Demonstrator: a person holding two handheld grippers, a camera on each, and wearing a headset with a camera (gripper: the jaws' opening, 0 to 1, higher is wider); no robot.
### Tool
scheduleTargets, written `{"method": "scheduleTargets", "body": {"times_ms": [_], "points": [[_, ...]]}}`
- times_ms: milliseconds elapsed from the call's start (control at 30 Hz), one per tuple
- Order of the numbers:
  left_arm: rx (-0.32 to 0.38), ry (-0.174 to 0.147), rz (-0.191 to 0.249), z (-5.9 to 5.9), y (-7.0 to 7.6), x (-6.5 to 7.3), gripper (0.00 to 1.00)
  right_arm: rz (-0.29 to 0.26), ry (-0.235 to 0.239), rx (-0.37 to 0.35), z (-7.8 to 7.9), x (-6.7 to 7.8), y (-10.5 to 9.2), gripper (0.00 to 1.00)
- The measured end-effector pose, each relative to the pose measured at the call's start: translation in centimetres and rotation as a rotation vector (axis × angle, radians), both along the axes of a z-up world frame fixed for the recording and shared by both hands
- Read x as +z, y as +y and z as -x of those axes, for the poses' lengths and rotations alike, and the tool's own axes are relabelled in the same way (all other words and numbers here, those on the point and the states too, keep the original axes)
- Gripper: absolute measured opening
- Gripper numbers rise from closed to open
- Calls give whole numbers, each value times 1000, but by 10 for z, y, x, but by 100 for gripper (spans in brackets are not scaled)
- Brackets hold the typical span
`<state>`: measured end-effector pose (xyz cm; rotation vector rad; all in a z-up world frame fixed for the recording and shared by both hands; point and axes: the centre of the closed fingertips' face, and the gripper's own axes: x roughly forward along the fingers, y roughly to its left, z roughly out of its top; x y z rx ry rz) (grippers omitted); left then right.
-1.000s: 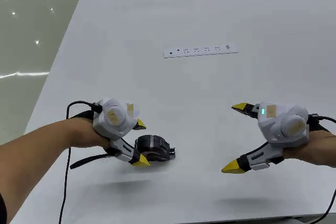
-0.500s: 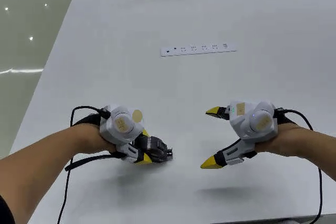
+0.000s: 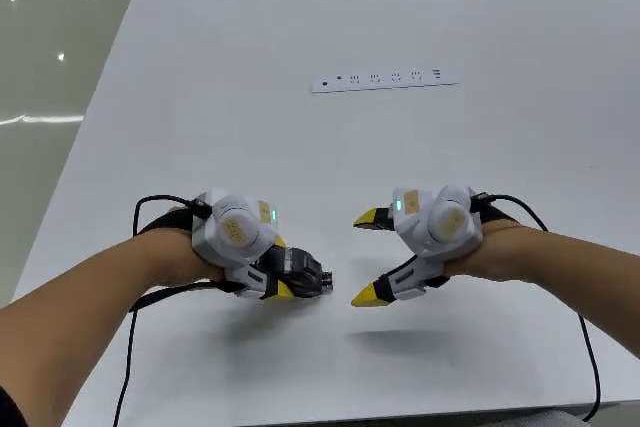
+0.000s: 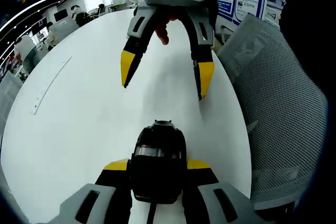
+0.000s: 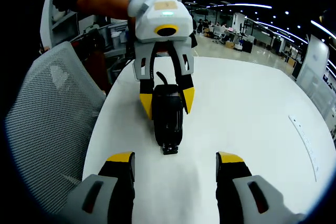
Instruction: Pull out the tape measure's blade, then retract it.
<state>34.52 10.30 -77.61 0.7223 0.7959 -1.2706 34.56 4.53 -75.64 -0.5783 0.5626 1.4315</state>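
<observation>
White laminate is forming the top of the workbench (image 3: 300,157), and the work is taking place near its front edge. The left gripper (image 3: 281,267) is clamping its yellow-tipped jaws on either side of the black tape measure (image 3: 298,272). In the left gripper view the case is sitting squarely between the two tips, with one yellow tip against each side. The case is housing the blade. In the right gripper view only a small end hook is showing at the case mouth, which is pointing toward the right gripper (image 3: 366,257). Whether the case is resting on the table surface or hanging just above it cannot be confirmed.

The right gripper is standing released, with its jaws spread wide and nothing between them. It is facing the tape measure from just beside it, tips apart from the hook.

A white power strip (image 3: 385,79) is lying flat near the middle of the table, well apart from both grippers. A black cable (image 3: 125,347) is trailing from the left gripper along the forearm. A grey mesh chair (image 4: 278,103) is standing beside the table edge.
</observation>
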Motion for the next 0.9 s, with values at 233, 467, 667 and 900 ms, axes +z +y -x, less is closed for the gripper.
{"method": "scheduleTargets", "body": {"times_ms": [233, 467, 667, 900], "points": [[-2, 7, 6, 0, 0, 0, 33, 20, 25, 20, -2, -16, 16, 43], [-3, 14, 3, 0, 0, 0, 33, 61, 12, 76, 4, -27, 27, 32], [-9, 19, 3, 1, 0, 0, 33, 83, 18, 91, 8, -35, 29, 23], [-4, 19, 3, 1, 0, -1, 33, 101, 17, 98, 10, -40, 30, 16]]}}
